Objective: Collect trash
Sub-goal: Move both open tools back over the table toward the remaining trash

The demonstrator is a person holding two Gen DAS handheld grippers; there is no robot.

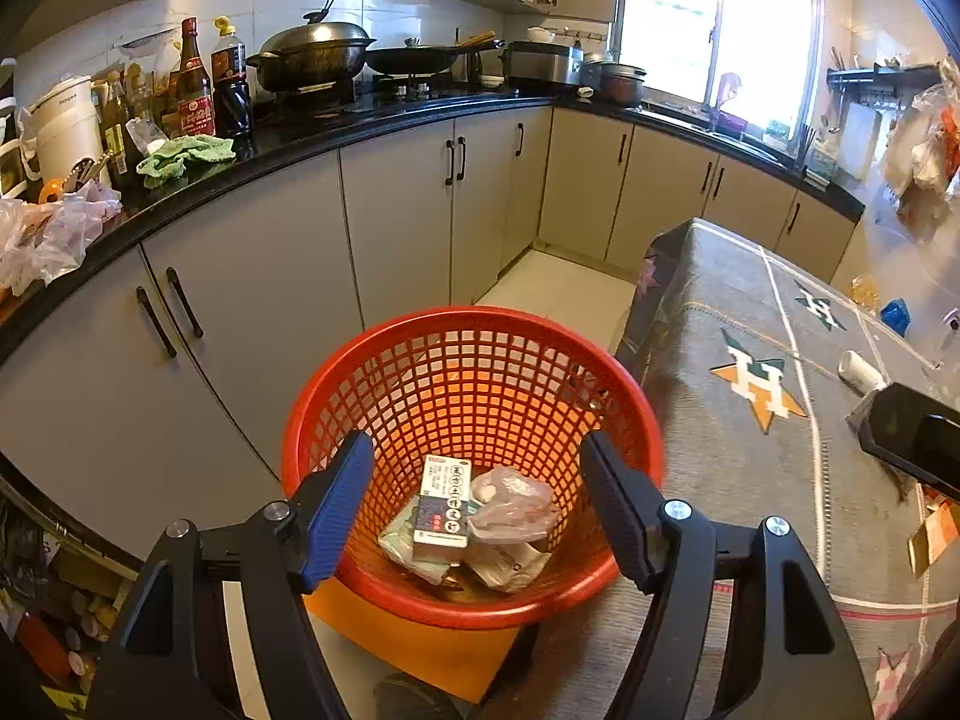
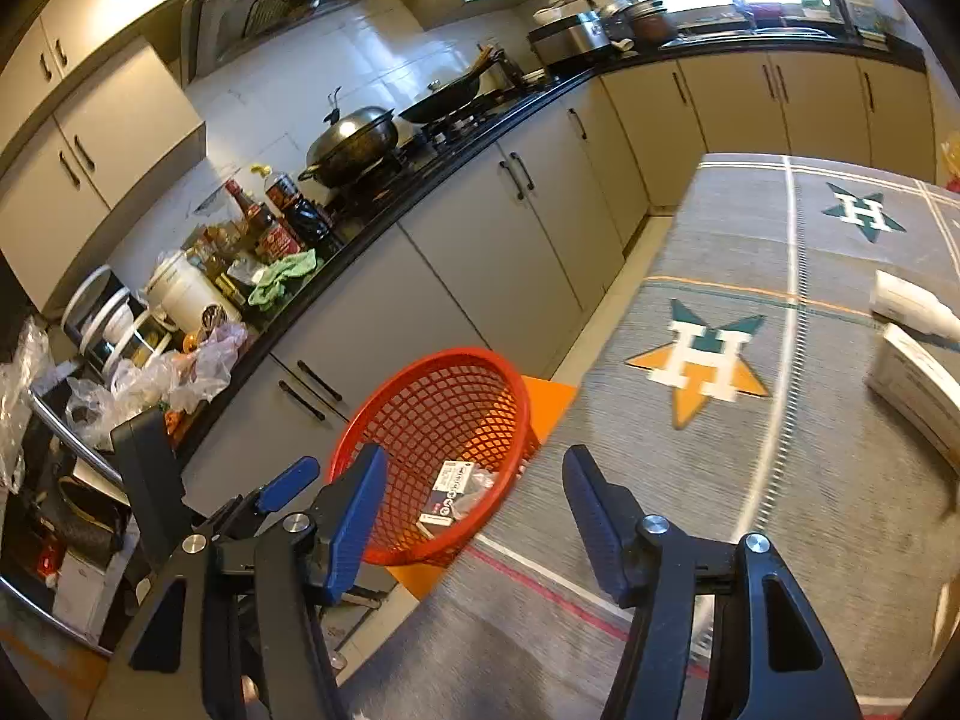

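Both the left gripper (image 1: 477, 501) and right gripper (image 2: 474, 507) gape wide and empty over the red basket (image 1: 384, 585), where a printed box (image 1: 443, 501) and crumpled bag (image 1: 513, 504) lie beside the desk (image 1: 750, 480).

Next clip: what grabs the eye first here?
The round red plastic mesh basket sits beside the grey star-patterned tablecloth, holding a printed cardboard box and a crumpled pink plastic bag. Both the left tongs and the right tongs are open, holding nothing.
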